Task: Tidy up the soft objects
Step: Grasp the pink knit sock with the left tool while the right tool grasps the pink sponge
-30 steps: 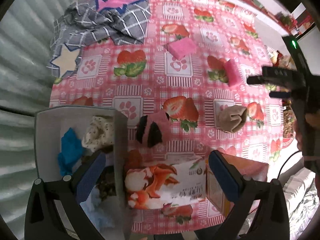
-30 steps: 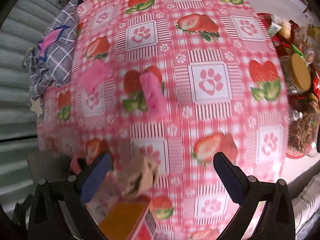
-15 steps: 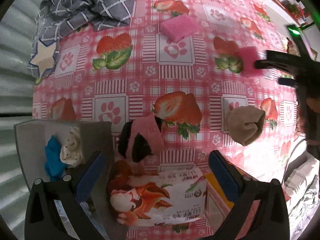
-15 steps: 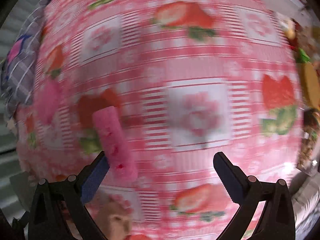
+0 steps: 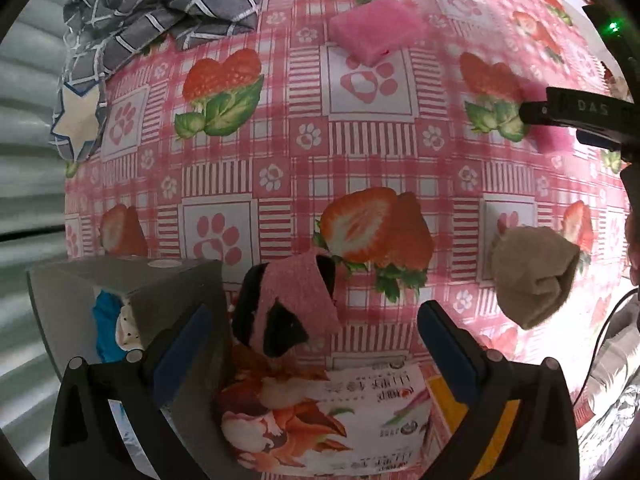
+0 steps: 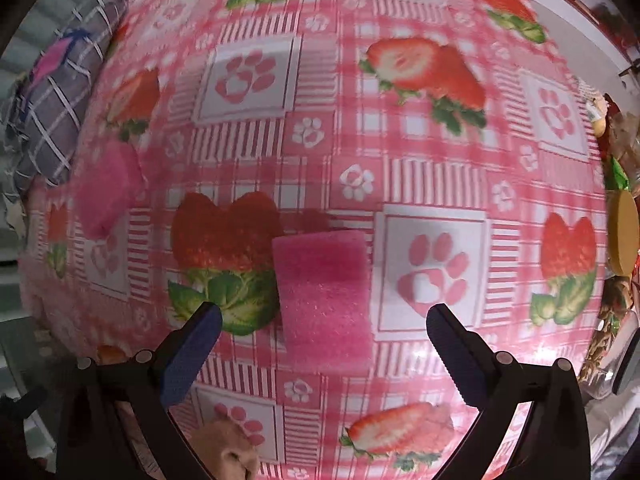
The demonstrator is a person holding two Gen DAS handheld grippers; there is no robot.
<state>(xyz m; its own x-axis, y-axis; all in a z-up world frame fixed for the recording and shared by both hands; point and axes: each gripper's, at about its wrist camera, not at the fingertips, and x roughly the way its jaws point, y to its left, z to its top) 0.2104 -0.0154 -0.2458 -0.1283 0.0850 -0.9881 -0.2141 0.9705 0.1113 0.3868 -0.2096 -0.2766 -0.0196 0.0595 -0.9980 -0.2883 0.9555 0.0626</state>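
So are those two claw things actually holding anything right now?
No. The left gripper and right gripper are both open and empty; the pink sponge lies on the table between the right one's fingers, ungripped.

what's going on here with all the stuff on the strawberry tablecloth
A person holding two tools is tidying soft items. The right tool is open, lined up over a pink sponge lying on the tablecloth. The left tool is open near a pink-and-black sock, beside a gray box that holds some soft items. A tan sock and another sponge lie loose.
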